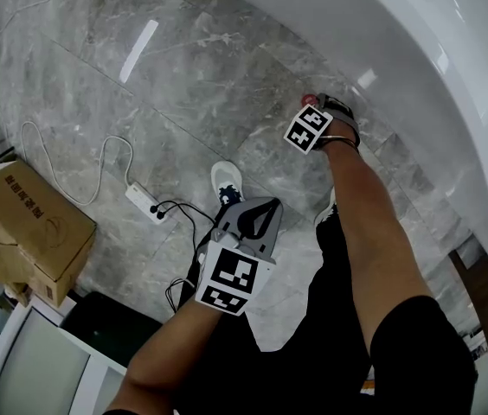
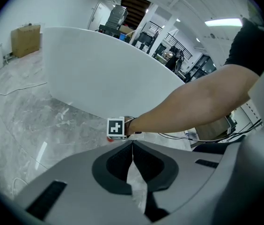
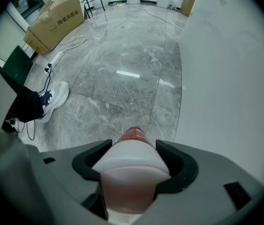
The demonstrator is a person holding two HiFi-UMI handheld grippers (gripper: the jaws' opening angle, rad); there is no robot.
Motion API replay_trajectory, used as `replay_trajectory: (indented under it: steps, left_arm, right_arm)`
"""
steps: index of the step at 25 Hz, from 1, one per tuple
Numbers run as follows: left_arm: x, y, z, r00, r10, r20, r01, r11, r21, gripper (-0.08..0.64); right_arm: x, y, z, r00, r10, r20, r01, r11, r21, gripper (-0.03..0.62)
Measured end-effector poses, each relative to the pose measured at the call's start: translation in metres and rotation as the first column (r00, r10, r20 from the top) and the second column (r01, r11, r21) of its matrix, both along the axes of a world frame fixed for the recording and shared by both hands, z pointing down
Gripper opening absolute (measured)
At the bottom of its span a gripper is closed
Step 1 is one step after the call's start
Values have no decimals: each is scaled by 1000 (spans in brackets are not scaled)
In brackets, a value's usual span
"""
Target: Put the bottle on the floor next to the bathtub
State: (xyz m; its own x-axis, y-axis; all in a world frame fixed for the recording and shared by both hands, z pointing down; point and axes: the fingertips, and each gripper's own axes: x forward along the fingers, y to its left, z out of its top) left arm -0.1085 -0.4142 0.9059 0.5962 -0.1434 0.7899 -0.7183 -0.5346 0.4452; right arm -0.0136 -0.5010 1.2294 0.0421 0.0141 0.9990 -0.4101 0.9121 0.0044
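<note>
My right gripper is low over the grey marble floor, close to the base of the white bathtub. It is shut on a white and pink bottle. The bottle's pink cap sticks out past the jaws toward the floor, and a bit of red shows beside the marker cube. The tub wall fills the right of the right gripper view. My left gripper hangs nearer my body with its jaws shut together and nothing between them.
A cardboard box sits at the left. A white power strip with cables lies on the floor. A white shoe is near the left gripper. A dark mat and a white cabinet lie at the lower left.
</note>
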Motion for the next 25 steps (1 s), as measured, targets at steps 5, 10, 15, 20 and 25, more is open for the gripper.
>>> replay_trajectory:
  steps: [5,10,15,20,25]
  left_arm:
    - [-5,-4,1,1000,-15,4,15,1000,1,17]
    - [-10,-6,4,1000,-14,13,14,1000,1,17]
    - [-14,-11,-1,1000,-21,13,21,1000,10,17]
    - [-28,-24,-7,997,-75,27,75,997,23,17]
    - [-31,-36,-41,994,-108,24,106,993,50,17]
  right_arm:
    - [0,1,7,998,-48,-29,49,999,11,293]
    - [8,3,12,996,-51,-72,52,999,13,293]
    - [14,-1,2,996,-28,-80,32,998,44,293]
    - [18,0,-28,996,-44,-83,51,995,87,293]
    - [25,0,-77,994,-72,-87,82,990,113,293]
